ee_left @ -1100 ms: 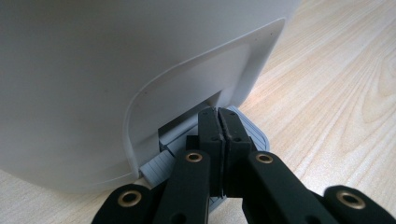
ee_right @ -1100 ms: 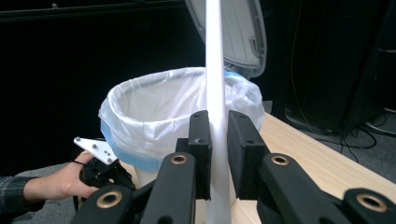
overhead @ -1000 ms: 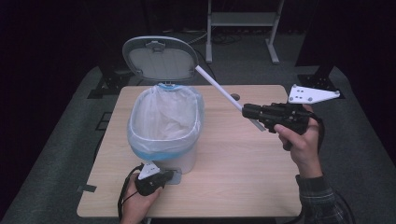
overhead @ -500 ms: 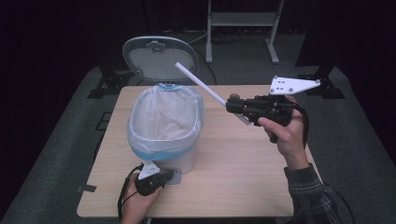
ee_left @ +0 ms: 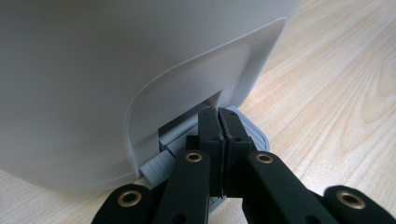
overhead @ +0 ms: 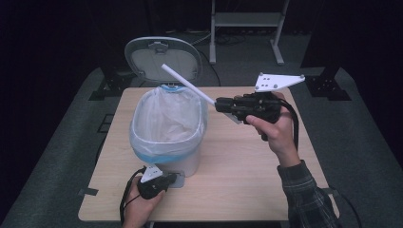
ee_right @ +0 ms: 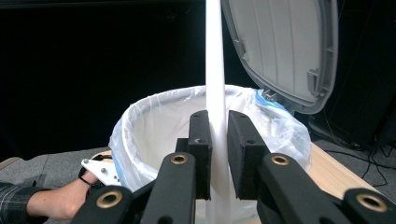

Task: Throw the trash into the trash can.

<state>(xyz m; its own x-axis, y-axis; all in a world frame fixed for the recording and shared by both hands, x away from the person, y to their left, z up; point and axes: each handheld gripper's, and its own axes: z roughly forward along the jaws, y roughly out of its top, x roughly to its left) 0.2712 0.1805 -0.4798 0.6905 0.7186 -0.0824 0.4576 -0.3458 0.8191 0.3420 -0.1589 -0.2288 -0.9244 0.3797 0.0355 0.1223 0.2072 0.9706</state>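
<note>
A white pedal bin (overhead: 166,124) lined with a clear bag stands on the wooden table (overhead: 247,171), its grey lid (overhead: 164,59) standing open. My left gripper (overhead: 164,183) is shut and rests its tips on the grey pedal (overhead: 179,179) at the bin's foot; the left gripper view has the closed jaws (ee_left: 218,116) on the pedal (ee_left: 254,135). My right gripper (overhead: 221,104) is shut on a long white stick (overhead: 187,84), held in the air beside the bin's right rim. The stick (ee_right: 215,56) rises between the jaws, with the bag-lined opening (ee_right: 159,121) just beyond.
The bin sits on the left half of the table, with bare tabletop to its right. A metal stand (overhead: 247,23) is on the dark floor behind. In the right gripper view the lid (ee_right: 285,46) hangs open at the upper right and the left hand (ee_right: 60,200) lies low.
My right gripper has carried the white stick leftward and a little higher, from the table's right side to the bin's rim. The left gripper has stayed on the pedal.
</note>
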